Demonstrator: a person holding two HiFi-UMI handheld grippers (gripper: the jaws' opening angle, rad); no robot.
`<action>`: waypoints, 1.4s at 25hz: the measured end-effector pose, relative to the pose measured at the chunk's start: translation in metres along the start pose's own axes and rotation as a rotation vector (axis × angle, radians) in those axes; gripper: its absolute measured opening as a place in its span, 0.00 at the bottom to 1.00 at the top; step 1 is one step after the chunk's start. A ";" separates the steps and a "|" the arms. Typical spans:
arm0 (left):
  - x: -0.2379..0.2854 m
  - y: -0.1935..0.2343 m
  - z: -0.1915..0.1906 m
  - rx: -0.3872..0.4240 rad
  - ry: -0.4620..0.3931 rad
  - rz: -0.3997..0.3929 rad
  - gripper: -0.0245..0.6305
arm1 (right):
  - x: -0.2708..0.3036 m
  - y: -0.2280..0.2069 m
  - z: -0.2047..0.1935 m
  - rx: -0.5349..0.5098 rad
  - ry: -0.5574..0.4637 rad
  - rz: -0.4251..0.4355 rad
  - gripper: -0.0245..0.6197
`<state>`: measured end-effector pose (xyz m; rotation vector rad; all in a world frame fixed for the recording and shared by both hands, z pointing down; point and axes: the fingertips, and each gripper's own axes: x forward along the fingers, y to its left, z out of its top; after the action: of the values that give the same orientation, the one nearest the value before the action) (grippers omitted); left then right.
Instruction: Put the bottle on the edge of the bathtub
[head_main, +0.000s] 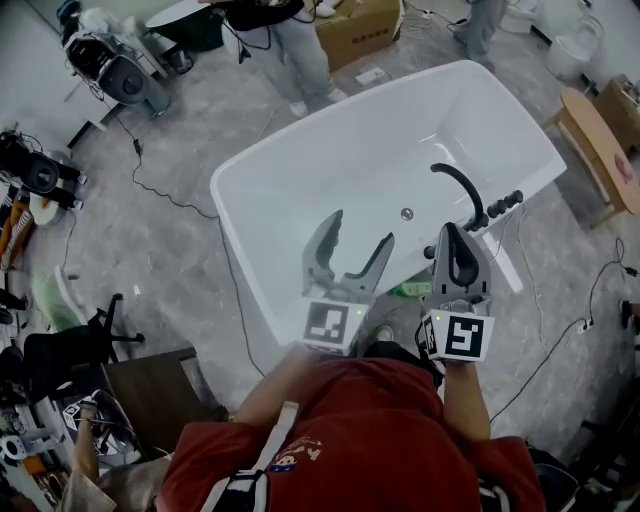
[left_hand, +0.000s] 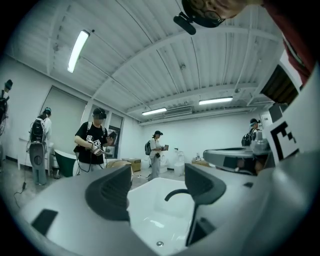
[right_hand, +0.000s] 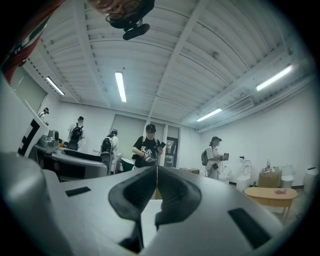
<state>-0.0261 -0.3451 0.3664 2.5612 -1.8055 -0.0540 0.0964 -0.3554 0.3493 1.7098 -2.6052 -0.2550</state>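
The white bathtub (head_main: 300, 165) fills the middle of the head view, with a black faucet (head_main: 462, 185) on its right rim. My left gripper (head_main: 360, 228) is held open over the tub's near end, with nothing between its jaws. In the left gripper view the gripper (left_hand: 157, 187) frames the tub basin (left_hand: 150, 210) and the faucet (left_hand: 176, 193). My right gripper (head_main: 453, 232) is shut and empty beside the faucet; its jaws meet in the right gripper view (right_hand: 157, 172). A small green object (head_main: 410, 290), perhaps the bottle, shows low between the grippers, mostly hidden.
A wooden table (head_main: 600, 150) stands right of the tub and a cardboard box (head_main: 358, 30) beyond it. Cables (head_main: 160, 185) trail over the floor on both sides. A black chair (head_main: 70, 350) and gear crowd the left. Several people (left_hand: 92, 142) stand around the room.
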 end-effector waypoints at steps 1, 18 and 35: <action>0.001 0.000 0.004 0.002 -0.001 0.005 0.55 | 0.001 0.000 0.003 -0.001 -0.006 0.003 0.06; 0.011 0.005 0.016 0.051 -0.001 0.049 0.40 | 0.015 0.002 0.014 -0.006 -0.029 0.045 0.06; 0.006 0.017 0.026 0.089 -0.030 0.115 0.06 | 0.023 0.022 0.014 -0.003 -0.025 0.077 0.06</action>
<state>-0.0409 -0.3564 0.3407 2.5203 -2.0071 -0.0118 0.0659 -0.3666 0.3366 1.6117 -2.6792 -0.2804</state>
